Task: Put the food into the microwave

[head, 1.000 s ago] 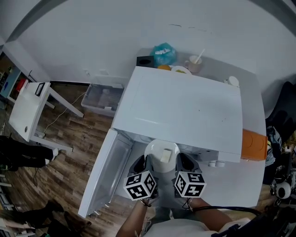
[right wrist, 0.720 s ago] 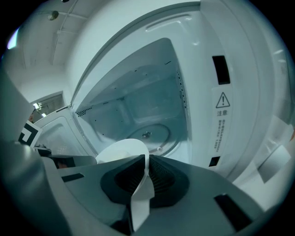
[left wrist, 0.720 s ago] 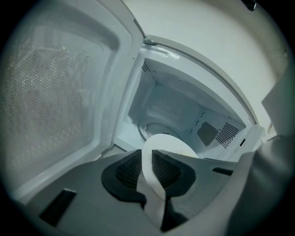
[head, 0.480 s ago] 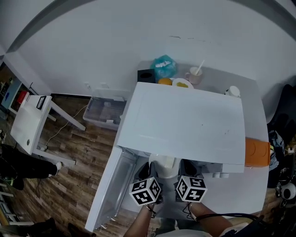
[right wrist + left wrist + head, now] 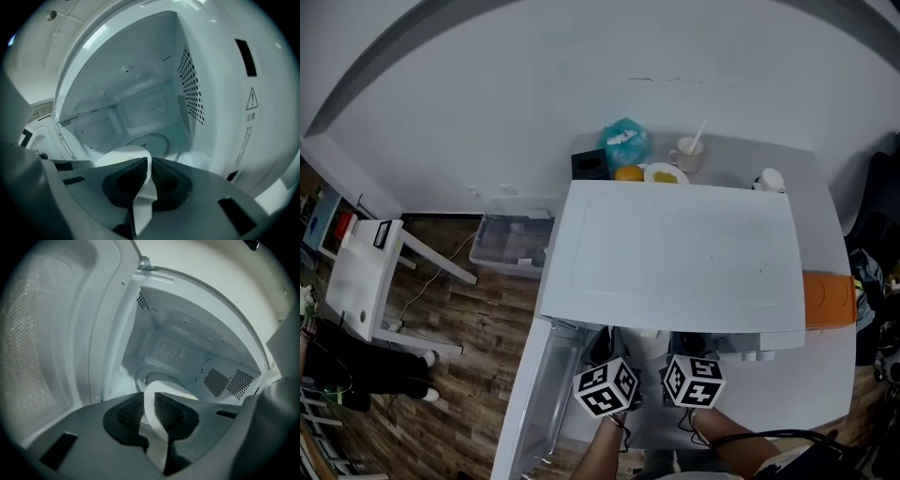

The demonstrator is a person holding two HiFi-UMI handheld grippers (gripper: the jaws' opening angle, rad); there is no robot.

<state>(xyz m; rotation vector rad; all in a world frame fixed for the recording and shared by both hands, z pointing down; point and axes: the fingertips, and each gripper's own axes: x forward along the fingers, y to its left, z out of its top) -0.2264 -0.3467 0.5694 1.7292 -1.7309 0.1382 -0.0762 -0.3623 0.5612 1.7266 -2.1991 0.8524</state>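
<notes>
A white plate [image 5: 119,157] is carried by its rim between both grippers at the mouth of the open white microwave [image 5: 675,253]. My left gripper [image 5: 152,416] is shut on the plate's left rim [image 5: 154,437]. On the right rim, my right gripper [image 5: 146,180] is shut as well. The plate hangs just in front of the glass turntable [image 5: 150,140] inside the cavity. In the head view only the marker cubes of the left gripper [image 5: 607,386] and right gripper [image 5: 694,380] show, and the microwave's top hides most of the plate. The food itself is out of sight.
The microwave door [image 5: 539,394] swings open to the left. Behind the microwave stand a blue bag [image 5: 625,142], a cup with a spoon [image 5: 686,150], an orange [image 5: 628,173] and a black box [image 5: 589,164]. A plastic bin [image 5: 511,242] sits on the wooden floor.
Both grippers have carried the plate forward into the microwave's opening. In the head view the plate has slid under the microwave's top and is now mostly hidden.
</notes>
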